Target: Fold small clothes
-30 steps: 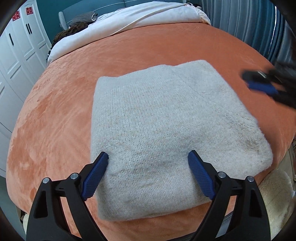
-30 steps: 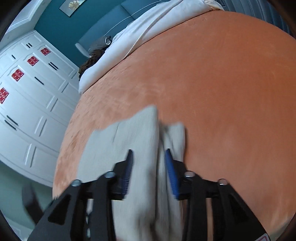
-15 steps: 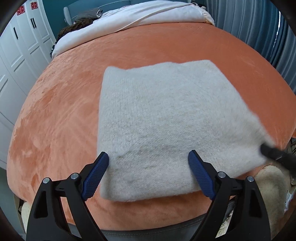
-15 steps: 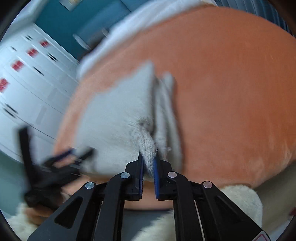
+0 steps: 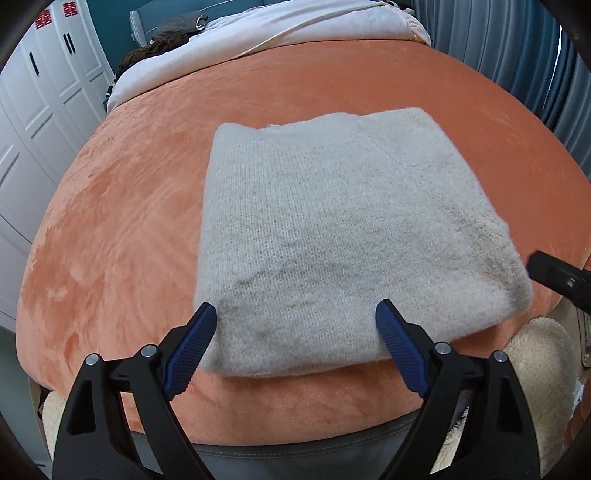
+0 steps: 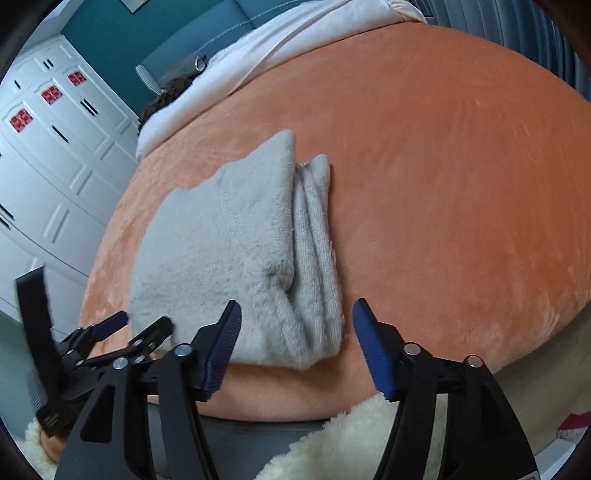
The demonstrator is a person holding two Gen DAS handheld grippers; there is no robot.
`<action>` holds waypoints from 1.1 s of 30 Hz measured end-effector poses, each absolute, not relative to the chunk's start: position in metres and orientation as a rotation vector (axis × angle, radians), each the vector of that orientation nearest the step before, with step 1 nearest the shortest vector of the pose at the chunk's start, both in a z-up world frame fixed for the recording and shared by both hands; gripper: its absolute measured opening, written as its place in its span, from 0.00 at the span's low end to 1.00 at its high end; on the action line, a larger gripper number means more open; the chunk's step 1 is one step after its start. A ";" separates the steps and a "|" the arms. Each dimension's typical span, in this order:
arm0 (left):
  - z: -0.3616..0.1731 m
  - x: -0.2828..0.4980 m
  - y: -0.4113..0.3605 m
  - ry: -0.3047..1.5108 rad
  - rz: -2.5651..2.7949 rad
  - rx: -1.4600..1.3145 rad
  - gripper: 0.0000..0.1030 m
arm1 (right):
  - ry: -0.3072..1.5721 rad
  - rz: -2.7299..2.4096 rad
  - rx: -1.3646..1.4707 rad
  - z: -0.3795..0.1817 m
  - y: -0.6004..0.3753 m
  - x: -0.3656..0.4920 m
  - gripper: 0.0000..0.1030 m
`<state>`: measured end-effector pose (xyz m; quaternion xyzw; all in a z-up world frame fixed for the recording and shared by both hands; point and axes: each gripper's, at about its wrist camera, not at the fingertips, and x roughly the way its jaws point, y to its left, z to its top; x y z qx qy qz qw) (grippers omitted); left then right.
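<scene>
A light grey knitted garment (image 5: 343,229) lies folded into a flat rectangle on the orange bedspread (image 5: 110,221), near the bed's front edge. In the right wrist view the garment (image 6: 229,251) shows its stacked folded layers along its right side. My left gripper (image 5: 295,332) is open and empty, its fingers over the garment's near edge without gripping it. My right gripper (image 6: 295,332) is open and empty, just in front of the garment's near right corner. The left gripper also shows at the lower left of the right wrist view (image 6: 125,325).
A white duvet (image 5: 295,44) and dark clothes (image 5: 173,33) lie at the head of the bed. White wardrobe doors (image 6: 55,166) stand to the left, blue curtains (image 5: 517,55) to the right. A cream fluffy rug (image 5: 535,369) lies below the bed's front edge.
My right gripper was shut on the garment's near right corner half a second ago; it has let go, opened and pulled back. The garment now lies flat. The left gripper stayed open.
</scene>
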<state>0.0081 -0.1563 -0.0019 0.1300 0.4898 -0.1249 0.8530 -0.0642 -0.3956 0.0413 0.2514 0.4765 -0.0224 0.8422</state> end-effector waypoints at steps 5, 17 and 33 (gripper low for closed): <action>0.002 0.006 -0.151 1.028 -0.263 0.260 0.83 | 1.078 -0.053 0.588 0.016 -0.389 -0.033 0.65; -0.013 0.029 -0.095 1.108 -0.283 -0.018 0.89 | 1.093 -0.010 0.648 -0.010 -0.383 -0.024 0.75; -0.039 0.068 -0.111 1.189 -0.419 -0.313 0.78 | 0.978 0.128 0.836 -0.028 -0.414 0.014 0.73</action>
